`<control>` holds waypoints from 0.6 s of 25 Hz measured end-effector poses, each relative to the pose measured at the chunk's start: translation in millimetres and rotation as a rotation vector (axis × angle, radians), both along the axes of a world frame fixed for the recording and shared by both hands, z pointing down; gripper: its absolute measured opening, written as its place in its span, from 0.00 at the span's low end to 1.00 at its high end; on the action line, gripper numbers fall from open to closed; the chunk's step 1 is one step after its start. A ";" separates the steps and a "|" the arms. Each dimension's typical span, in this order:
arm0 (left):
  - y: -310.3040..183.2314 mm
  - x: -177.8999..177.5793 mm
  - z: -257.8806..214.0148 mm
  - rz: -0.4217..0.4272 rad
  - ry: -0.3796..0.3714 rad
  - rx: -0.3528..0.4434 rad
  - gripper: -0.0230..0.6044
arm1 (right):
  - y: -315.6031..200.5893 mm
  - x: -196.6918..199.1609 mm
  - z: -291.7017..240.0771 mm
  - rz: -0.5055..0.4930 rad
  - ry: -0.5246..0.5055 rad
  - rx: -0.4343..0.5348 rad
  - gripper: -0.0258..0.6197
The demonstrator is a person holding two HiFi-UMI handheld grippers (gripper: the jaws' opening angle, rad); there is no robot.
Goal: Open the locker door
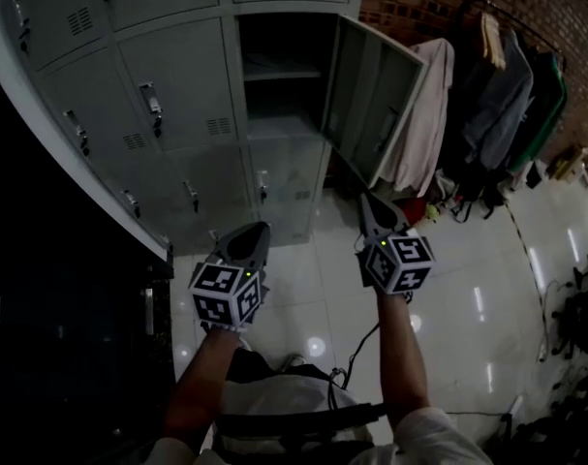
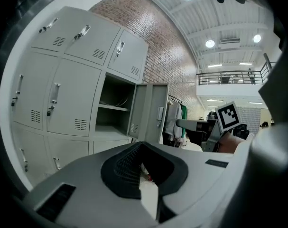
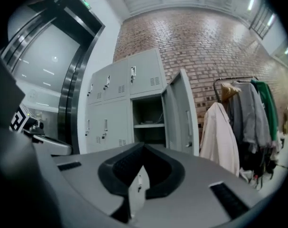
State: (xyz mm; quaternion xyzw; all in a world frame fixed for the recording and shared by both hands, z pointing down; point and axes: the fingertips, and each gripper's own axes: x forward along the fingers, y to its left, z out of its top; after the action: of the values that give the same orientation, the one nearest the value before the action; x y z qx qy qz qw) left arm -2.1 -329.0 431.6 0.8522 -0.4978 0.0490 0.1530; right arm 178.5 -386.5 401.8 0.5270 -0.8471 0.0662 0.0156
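1. Tiled floor [image 1: 468, 289]: pale, glossy, with lamp reflections; it fills the lower right of the head view.
2. Brick wall [image 1: 419, 3]: red-brown, behind and to the right of the lockers.
3. Locker bank [image 1: 177, 95]: grey metal, in several tiers of vented doors with handles. All doors in view are closed except one.
4. Clothes rail [image 1: 511, 85]: stands against the brick wall, right of the lockers, and carries dark, grey and green garments.
5. Pale coat [image 1: 424, 114]: hangs at the rail's near end, just beside the open door's outer edge.
6. Locker door [image 1: 376, 100]: grey, in the bank's rightmost column, middle tier. It is hinged on its right side and swung wide, with its inner face showing.
7. Open compartment [image 1: 279, 66]: dark inside, with one shelf [image 1: 279, 71] across its upper part. Whether anything lies on the shelf cannot be made out.
8. Forearms, two: left [image 1: 201, 381] and right [image 1: 400, 356], bare, each ending at a gripper.
9. Left gripper [image 1: 260, 229]: points at the lower lockers, well clear of them. Its fingers are together with nothing between them.
10. Right gripper [image 1: 369, 201]: tip below the open door's lower edge, not touching it. Its fingers are pressed together and empty.
11. Marker cubes: black-and-white squares, one on each gripper, left [image 1: 226, 294] and right [image 1: 398, 263].
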 end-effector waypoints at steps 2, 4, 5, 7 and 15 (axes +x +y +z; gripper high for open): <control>12.5 -7.1 -0.7 -0.009 0.001 -0.003 0.03 | 14.9 -16.0 12.0 -0.024 -0.023 -0.027 0.04; 22.8 -14.2 1.3 -0.013 0.003 -0.009 0.03 | 28.7 -29.6 23.1 -0.041 -0.035 -0.054 0.04; 27.4 -17.7 2.1 -0.015 0.007 -0.012 0.03 | 34.7 -35.3 27.7 -0.047 -0.044 -0.068 0.04; 36.2 -26.2 3.3 -0.017 0.013 -0.016 0.03 | 46.5 -46.0 36.5 -0.053 -0.068 -0.095 0.04; 95.8 -74.8 11.2 0.034 0.015 -0.030 0.03 | 126.3 -108.3 58.5 -0.036 -0.098 -0.162 0.04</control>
State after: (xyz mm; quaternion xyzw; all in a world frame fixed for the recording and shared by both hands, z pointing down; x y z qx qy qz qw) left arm -76.9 -233.2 442.7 0.8585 -0.4814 0.0526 0.1685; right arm 70.2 -260.3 460.3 0.5050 -0.8480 0.1598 0.0179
